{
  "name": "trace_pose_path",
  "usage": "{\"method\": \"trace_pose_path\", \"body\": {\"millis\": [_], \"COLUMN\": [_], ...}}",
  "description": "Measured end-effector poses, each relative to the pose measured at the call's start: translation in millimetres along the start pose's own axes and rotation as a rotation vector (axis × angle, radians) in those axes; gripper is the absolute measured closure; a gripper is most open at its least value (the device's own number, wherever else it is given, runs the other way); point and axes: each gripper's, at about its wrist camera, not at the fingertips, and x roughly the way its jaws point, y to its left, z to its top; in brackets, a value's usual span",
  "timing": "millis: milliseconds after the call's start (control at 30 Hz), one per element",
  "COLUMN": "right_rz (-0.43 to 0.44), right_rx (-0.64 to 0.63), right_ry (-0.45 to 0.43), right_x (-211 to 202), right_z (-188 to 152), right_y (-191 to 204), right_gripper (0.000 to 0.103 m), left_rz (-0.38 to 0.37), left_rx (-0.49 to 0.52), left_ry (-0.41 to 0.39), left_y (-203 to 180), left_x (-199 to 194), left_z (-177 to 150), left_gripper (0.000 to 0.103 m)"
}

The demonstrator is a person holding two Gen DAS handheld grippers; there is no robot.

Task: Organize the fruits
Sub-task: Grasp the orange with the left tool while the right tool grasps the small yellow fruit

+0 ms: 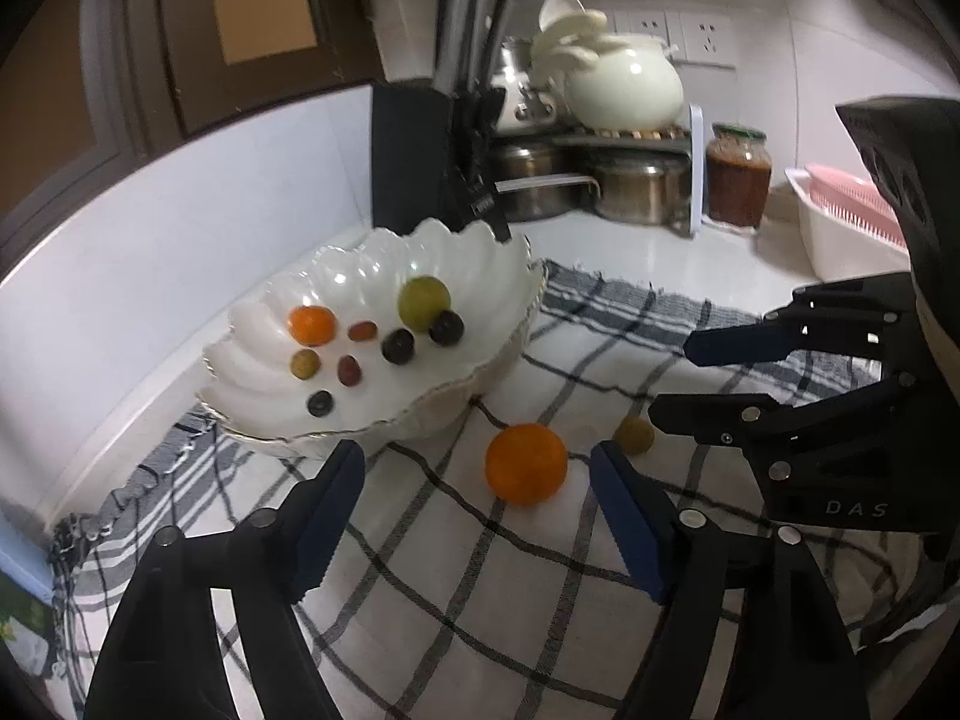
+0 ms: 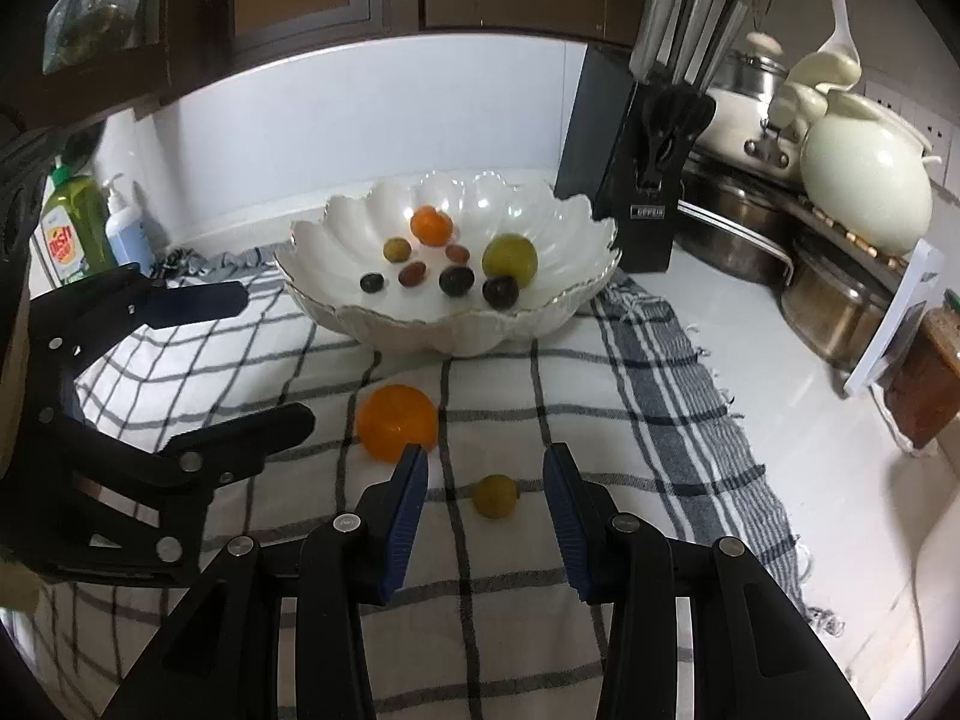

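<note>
A white scalloped bowl (image 1: 480, 282) (image 2: 336, 222) stands on a checked cloth (image 1: 456, 600) (image 2: 630, 420) and holds several small fruits: a small orange (image 1: 312, 325), a green one (image 1: 423, 302), dark ones. An orange (image 1: 526, 471) (image 2: 396, 421) and a small yellow-green fruit (image 1: 634, 434) (image 2: 495, 496) lie on the cloth in front of the bowl. My left gripper (image 1: 477, 492) is open, with the orange between its fingertips and just ahead. My right gripper (image 2: 486, 474) is open, with the small yellow-green fruit between its fingertips. Each gripper shows in the other's view.
A black knife block (image 1: 420, 156) (image 2: 624, 180) stands behind the bowl. Steel pots (image 1: 636, 189), a white pot (image 1: 624, 87), a jar (image 1: 738, 180) and a pink-and-white rack (image 1: 840, 222) stand at the back right. Soap bottles (image 2: 78, 228) stand at the far left.
</note>
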Motion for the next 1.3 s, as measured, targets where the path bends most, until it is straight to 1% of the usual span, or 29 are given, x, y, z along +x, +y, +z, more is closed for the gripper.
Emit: {"method": "trace_pose_path", "body": {"millis": [233,367,567,733,933,967,1067,1133,1200,1300], "right_rz": [0.01,0.013,0.018,0.033,0.051,0.054,0.068,0.069,0.073,0.076], "right_rx": [0.011,0.017,0.015,0.03,0.06,0.06,0.064,0.065,0.068,0.074], "right_ry": [0.059,0.083,0.101,0.116,0.14,0.141,0.149,0.146,0.146,0.143], "right_x": [22.7,33.2,42.4,50.6,59.0,59.4,62.3,62.7,62.8,61.6], "right_z": [-6.8,-9.1,-9.5,-10.9,-13.8,-13.8,-13.6,-14.0,-14.0,-14.3], "right_y": [-0.9,-4.6,-9.0,-13.4,-18.6,-18.7,-18.7,-18.3,-18.5,-19.3], "right_gripper": [0.062,0.062,0.063,0.071,0.073,0.074,0.077,0.077,0.077,0.078], "left_rz": [-0.056,-0.067,-0.103,-0.115,-0.137,-0.139,-0.136,-0.136,-0.135,-0.121], "left_rx": [0.031,0.038,0.026,0.02,0.003,0.002,-0.009,-0.022,-0.026,-0.026], "left_ry": [0.041,0.052,0.079,0.099,0.124,0.127,0.142,0.136,0.129,0.129], "left_y": [-4.1,-5.5,-7.9,-10.3,-9.8,-9.9,-9.3,-8.5,-9.2,-11.6], "left_x": [28.9,38.0,51.7,62.9,72.7,74.1,77.9,77.5,76.5,75.1], "left_z": [-4.4,-5.8,-7.2,-5.9,-6.9,-7.1,-7.0,-6.0,-5.3,-5.5], "left_gripper": [0.03,0.031,0.033,0.035,0.038,0.039,0.051,0.053,0.059,0.06]}}
